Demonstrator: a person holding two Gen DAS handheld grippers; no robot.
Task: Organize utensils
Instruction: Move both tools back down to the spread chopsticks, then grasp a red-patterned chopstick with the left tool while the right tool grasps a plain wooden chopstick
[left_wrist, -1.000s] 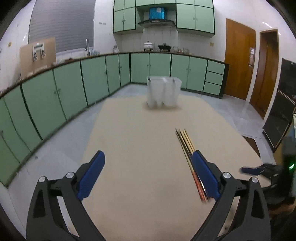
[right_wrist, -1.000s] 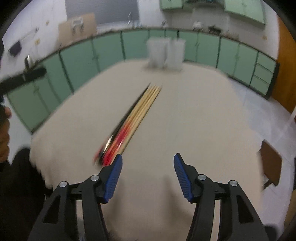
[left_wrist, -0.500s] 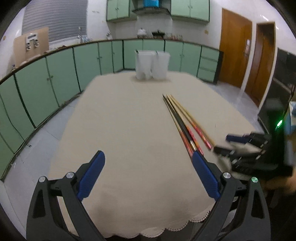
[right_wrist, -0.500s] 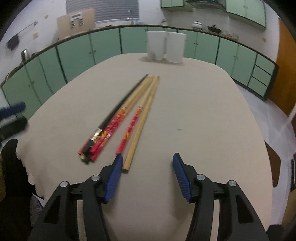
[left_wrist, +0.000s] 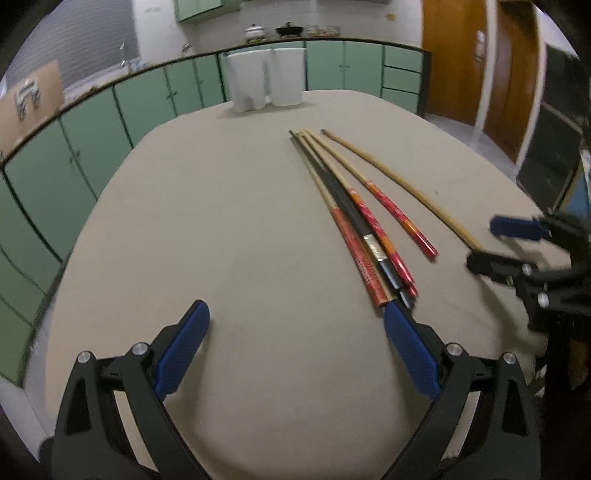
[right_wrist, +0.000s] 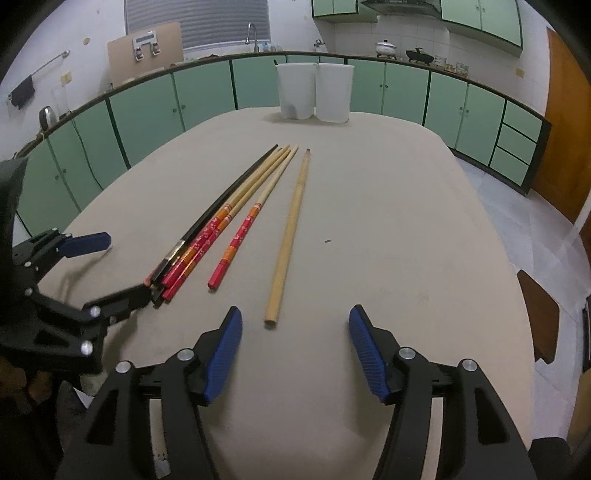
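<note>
Several long chopsticks lie on the beige tablecloth: a tight bundle of red-handled and black ones (left_wrist: 365, 240) (right_wrist: 207, 229), one separate red-handled chopstick (left_wrist: 391, 206) (right_wrist: 240, 236), and a plain wooden chopstick (left_wrist: 399, 184) (right_wrist: 290, 236). My left gripper (left_wrist: 295, 332) is open and empty, its right finger near the bundle's near ends; it shows in the right wrist view (right_wrist: 110, 262). My right gripper (right_wrist: 295, 332) is open and empty, just short of the plain chopstick's near end; it shows in the left wrist view (left_wrist: 491, 243).
Two white holder cups (left_wrist: 266, 79) (right_wrist: 314, 92) stand side by side at the far end of the table (left_wrist: 221, 221). Green cabinets run around the room. A wooden door is at the right. A chair (right_wrist: 543, 314) sits at the table's right edge.
Both grippers have come in lower and closer over the table toward the chopsticks' near ends. The chopsticks now lie more spread, with the plain one apart from the bundle.
</note>
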